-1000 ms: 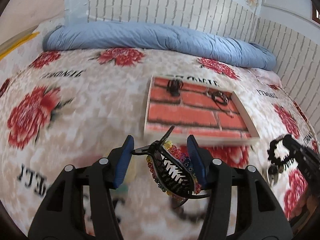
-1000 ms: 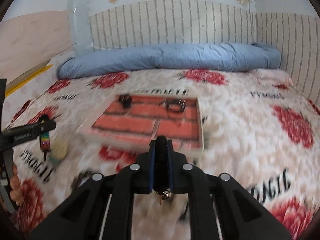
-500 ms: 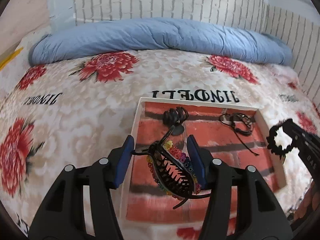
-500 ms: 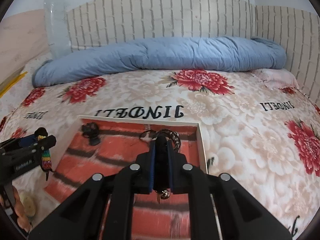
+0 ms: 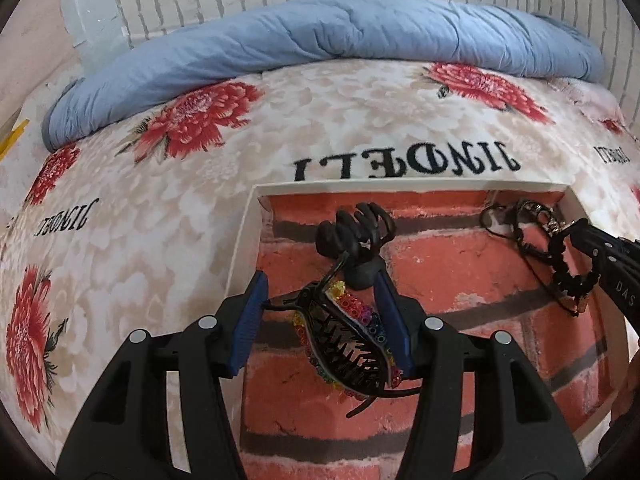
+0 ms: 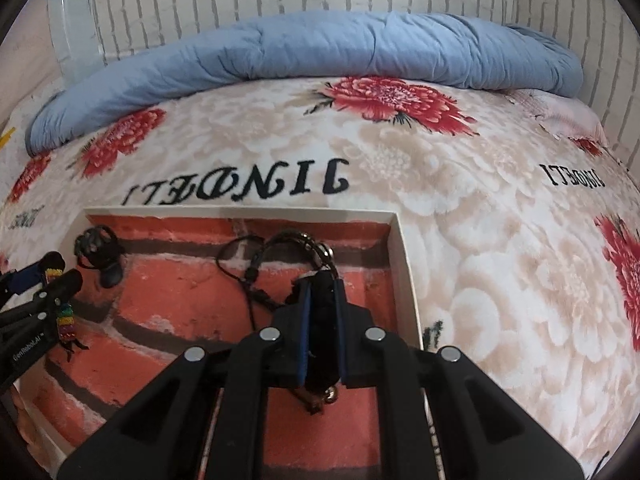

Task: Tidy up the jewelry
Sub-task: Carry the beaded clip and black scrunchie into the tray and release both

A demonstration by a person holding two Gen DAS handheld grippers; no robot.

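Two pieces already lie in the tray (image 5: 248, 240) on the bed (image 5: 168, 208) as the left gripper (image 5: 320, 316), clamped on a beaded claw clip (image 5: 348, 344), and the right gripper (image 6: 322, 320), closed on a black bracelet (image 5: 572, 264), hover above it, both pieces not yet set down.

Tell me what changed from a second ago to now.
Both grippers moved forward from short of the white-rimmed, brick-printed tray to above it. Nothing was grasped or released. Unchanged: the left gripper holds the rainbow-beaded black claw clip, the right gripper the black beaded bracelet; the plain black claw clip and black cord bracelet lie in the tray.
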